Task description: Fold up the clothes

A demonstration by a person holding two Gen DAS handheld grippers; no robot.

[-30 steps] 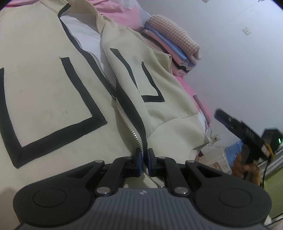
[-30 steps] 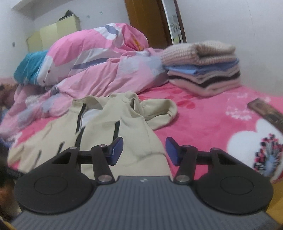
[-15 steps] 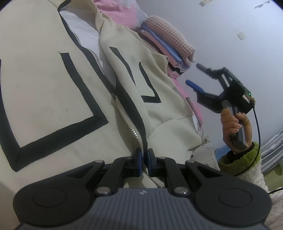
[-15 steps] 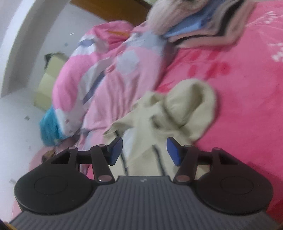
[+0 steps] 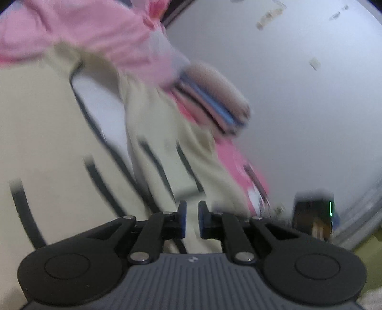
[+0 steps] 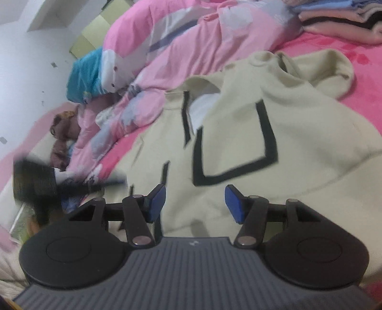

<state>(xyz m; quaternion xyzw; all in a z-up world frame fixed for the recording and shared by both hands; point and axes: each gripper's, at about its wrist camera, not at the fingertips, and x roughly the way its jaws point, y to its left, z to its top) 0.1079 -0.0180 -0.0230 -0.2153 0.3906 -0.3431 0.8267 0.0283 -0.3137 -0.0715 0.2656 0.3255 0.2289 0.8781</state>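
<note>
Cream jacket [image 6: 298, 124] on pink bed [image 6: 365, 78], left gripper [image 5: 190, 220] jaws just parted, empty, right gripper [image 6: 195, 202] jaws wide

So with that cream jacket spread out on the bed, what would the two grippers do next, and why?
Probably bring the right gripper down to pinch the cream jacket at its near edge. Its jaws stand open just above the cloth with nothing between them. The left gripper has just been opening and holds nothing, so the jacket lies flat and unfolded.

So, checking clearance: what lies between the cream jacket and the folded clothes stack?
In the right wrist view, only bare pink bedsheet separates cream jacket from stack.
</note>
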